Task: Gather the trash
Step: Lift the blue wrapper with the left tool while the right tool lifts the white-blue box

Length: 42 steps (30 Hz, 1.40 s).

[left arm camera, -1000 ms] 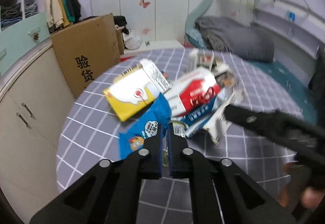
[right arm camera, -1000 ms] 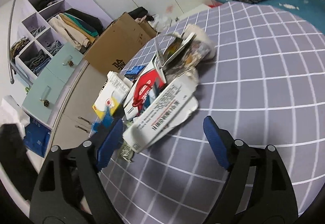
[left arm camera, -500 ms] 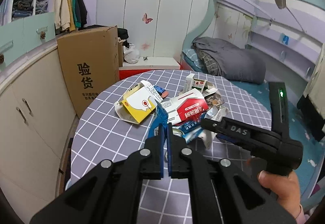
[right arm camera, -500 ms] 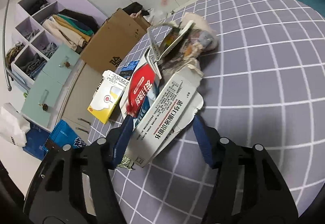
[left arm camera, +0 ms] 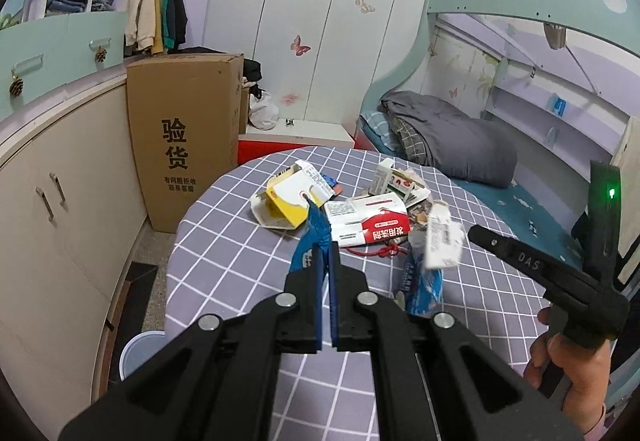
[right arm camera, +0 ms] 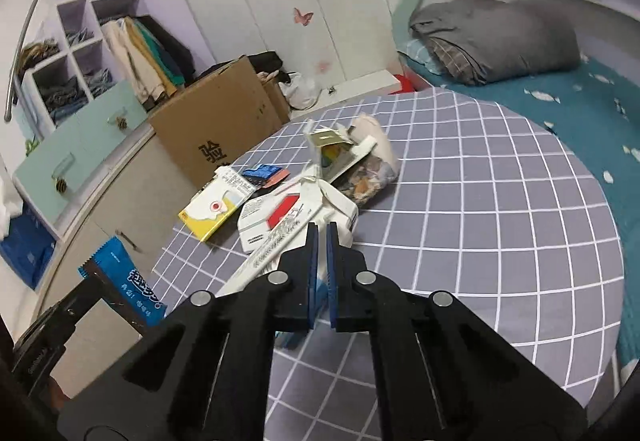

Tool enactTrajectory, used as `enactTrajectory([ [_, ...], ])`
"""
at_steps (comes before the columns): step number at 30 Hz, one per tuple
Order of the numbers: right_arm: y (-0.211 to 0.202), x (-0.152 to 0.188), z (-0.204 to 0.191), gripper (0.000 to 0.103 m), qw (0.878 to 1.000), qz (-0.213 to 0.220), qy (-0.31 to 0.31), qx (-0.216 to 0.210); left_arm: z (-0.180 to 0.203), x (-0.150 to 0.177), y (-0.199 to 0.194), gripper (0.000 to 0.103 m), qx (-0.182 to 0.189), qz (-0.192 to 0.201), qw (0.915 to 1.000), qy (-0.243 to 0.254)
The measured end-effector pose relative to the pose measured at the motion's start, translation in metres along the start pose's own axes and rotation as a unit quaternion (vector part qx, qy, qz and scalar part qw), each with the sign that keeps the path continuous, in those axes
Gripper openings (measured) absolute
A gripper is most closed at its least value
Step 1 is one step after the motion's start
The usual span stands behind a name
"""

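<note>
My left gripper (left arm camera: 325,245) is shut on a blue snack wrapper (left arm camera: 312,237) and holds it above the near side of the round table (left arm camera: 224,241); the right wrist view shows that wrapper (right arm camera: 128,281) at lower left. My right gripper (right arm camera: 319,229) is shut on a flattened white carton (right arm camera: 276,245), lifted off the pile. In the left wrist view the carton (left arm camera: 442,241) hangs from the right gripper (left arm camera: 472,231), with a blue wrapper (left arm camera: 424,281) dangling under it. A yellow-white box (left arm camera: 284,201), a red-white box (left arm camera: 368,225) and small cartons (left arm camera: 396,181) lie on the table.
A tall cardboard box (left arm camera: 184,137) stands by the cabinets left of the table. A pale round bin (left arm camera: 136,353) sits on the floor at lower left. A bed with a grey blanket (left arm camera: 452,137) is behind. A hand (left arm camera: 560,361) holds the right gripper's handle.
The right gripper's jaws closed on the white carton and raised it from the pile. The left gripper drew back and up with the blue wrapper, away from the trash.
</note>
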State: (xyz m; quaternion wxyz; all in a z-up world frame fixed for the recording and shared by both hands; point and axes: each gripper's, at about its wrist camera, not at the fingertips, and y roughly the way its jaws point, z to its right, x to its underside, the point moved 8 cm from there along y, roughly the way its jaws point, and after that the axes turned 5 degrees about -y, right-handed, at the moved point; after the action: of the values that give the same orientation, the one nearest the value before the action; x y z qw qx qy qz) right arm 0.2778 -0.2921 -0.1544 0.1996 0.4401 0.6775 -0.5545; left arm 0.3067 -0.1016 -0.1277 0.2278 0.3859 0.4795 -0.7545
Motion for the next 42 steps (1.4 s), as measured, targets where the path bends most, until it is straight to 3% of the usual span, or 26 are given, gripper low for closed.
enactTrajectory([
  [3,0.002,0.006,-0.001,0.006,1.0,-0.01,0.011,0.007,-0.009,0.004,-0.005,0.003,0.002,0.001,1.0,-0.008],
  [5,0.001,0.011,-0.004,0.019,1.0,-0.008,0.023,0.004,-0.015,0.006,-0.007,0.003,0.002,0.002,0.9999,-0.012],
  [6,-0.001,0.013,-0.008,0.054,1.0,-0.005,0.022,0.007,-0.018,0.006,-0.008,0.003,0.002,0.002,0.9999,-0.015],
  [7,-0.004,0.015,-0.014,0.072,1.0,0.004,0.015,0.013,-0.021,0.008,-0.008,0.003,0.002,0.002,0.9999,-0.016],
  [11,0.005,0.029,-0.043,0.072,0.998,-0.01,-0.053,0.044,-0.034,0.014,-0.007,0.003,-0.002,-0.002,0.9997,-0.023],
  [13,0.024,0.037,-0.055,0.073,0.989,-0.035,-0.112,0.084,-0.039,0.016,-0.006,0.003,-0.004,-0.005,0.9996,-0.027],
  [14,0.04,0.04,-0.058,0.073,0.98,-0.052,-0.153,0.12,-0.042,0.017,-0.005,0.003,-0.005,-0.006,0.9996,-0.029],
  [16,0.066,0.042,-0.058,0.071,0.968,-0.073,-0.184,0.153,-0.048,0.02,-0.002,0.003,-0.006,-0.01,0.9993,-0.035],
  [19,0.069,0.04,-0.058,0.057,0.967,-0.069,-0.194,0.15,-0.055,0.023,0.001,0.003,-0.007,-0.014,0.9993,-0.035],
  [21,0.066,0.041,-0.059,0.057,0.964,-0.063,-0.207,0.157,-0.06,0.023,0.002,0.003,-0.006,-0.014,0.9991,-0.039],
  [23,0.066,0.048,-0.062,0.058,0.968,-0.077,-0.201,0.126,-0.064,0.021,0.003,0.003,-0.003,-0.012,0.9989,-0.045],
  [26,0.055,0.056,-0.065,0.06,0.966,-0.077,-0.219,0.114,-0.065,0.021,0.004,0.003,-0.001,-0.01,0.9988,-0.047],
  [34,0.051,0.066,-0.058,0.062,0.948,-0.088,-0.271,0.144,-0.057,0.022,0.008,0.003,0.012,-0.013,0.9989,-0.044],
  [35,0.052,0.065,-0.059,0.062,0.941,-0.088,-0.288,0.156,-0.056,0.022,0.009,0.003,0.012,-0.013,0.9989,-0.045],
  [40,0.059,0.063,-0.059,0.062,0.929,-0.083,-0.315,0.173,-0.052,0.024,0.013,0.003,-0.011,-0.01,0.9995,-0.027],
  [42,0.058,0.06,-0.058,0.062,0.93,-0.083,-0.314,0.171,-0.051,0.023,0.016,0.003,-0.018,-0.011,0.9996,-0.021],
])
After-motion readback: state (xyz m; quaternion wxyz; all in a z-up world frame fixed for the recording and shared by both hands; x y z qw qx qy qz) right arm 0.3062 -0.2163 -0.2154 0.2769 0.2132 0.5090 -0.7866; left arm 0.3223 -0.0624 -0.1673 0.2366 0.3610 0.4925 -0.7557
